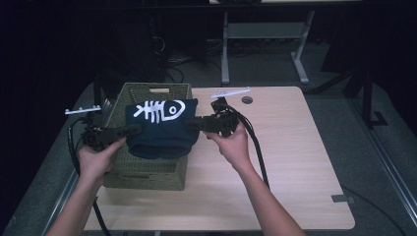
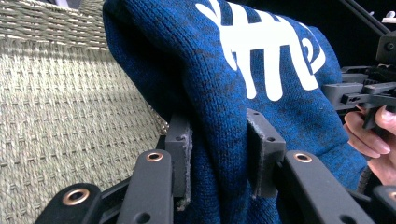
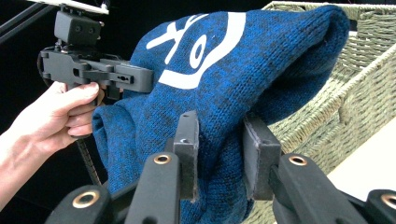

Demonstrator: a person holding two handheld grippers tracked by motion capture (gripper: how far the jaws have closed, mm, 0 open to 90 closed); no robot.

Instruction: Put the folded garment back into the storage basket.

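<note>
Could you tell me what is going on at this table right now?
A person is holding a folded blue knitted garment with a white fish-skeleton print between two hand-held grippers. The left gripper and the right gripper each have their jaws clamped on one side of it. The garment hangs over a green woven basket at the left of the wooden table, not yet lowered fully inside.
</note>
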